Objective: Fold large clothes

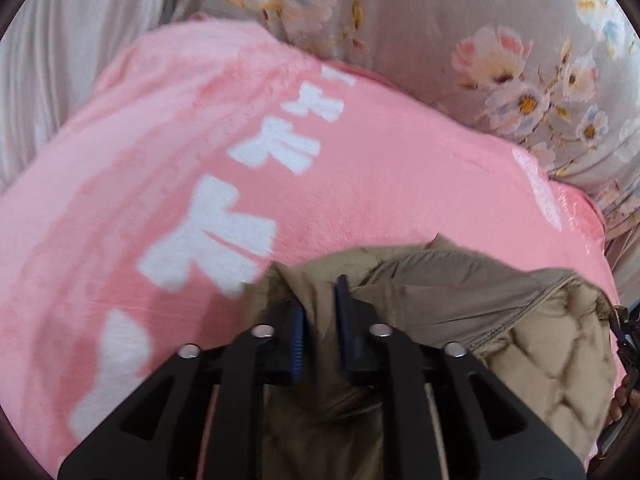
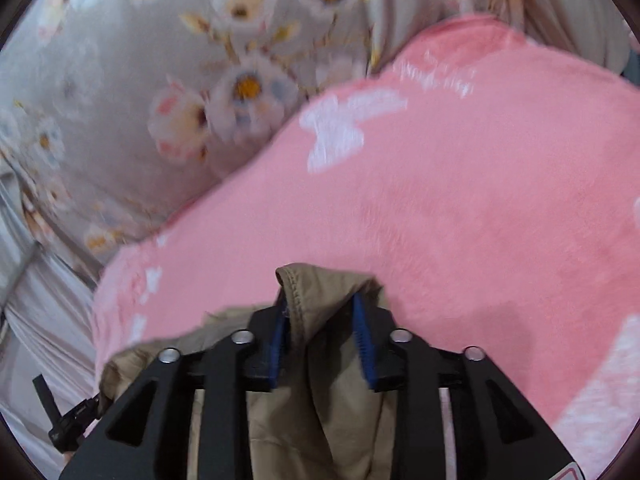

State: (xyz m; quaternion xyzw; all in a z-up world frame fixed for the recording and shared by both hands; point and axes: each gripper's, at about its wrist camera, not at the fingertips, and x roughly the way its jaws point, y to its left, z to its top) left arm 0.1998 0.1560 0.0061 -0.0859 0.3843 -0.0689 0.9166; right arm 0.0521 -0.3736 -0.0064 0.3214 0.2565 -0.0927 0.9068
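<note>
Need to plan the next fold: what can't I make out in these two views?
- Jacket: left view, lower part hidden by the left gripper and cut by the frame; overall shape unknown.
- Jacket, right view: mostly under the right gripper.
- Blanket pattern: motion-blurred.

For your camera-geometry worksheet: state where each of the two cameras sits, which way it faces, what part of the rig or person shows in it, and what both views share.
Left wrist: on the left gripper, facing forward along its fingers, down onto the tan jacket pinched between them; a bit of hand shows at right.
Right wrist: on the right gripper, facing along its fingers at a jacket fold clamped there.
Shared: jacket, pink blanket, floral bedding.
</note>
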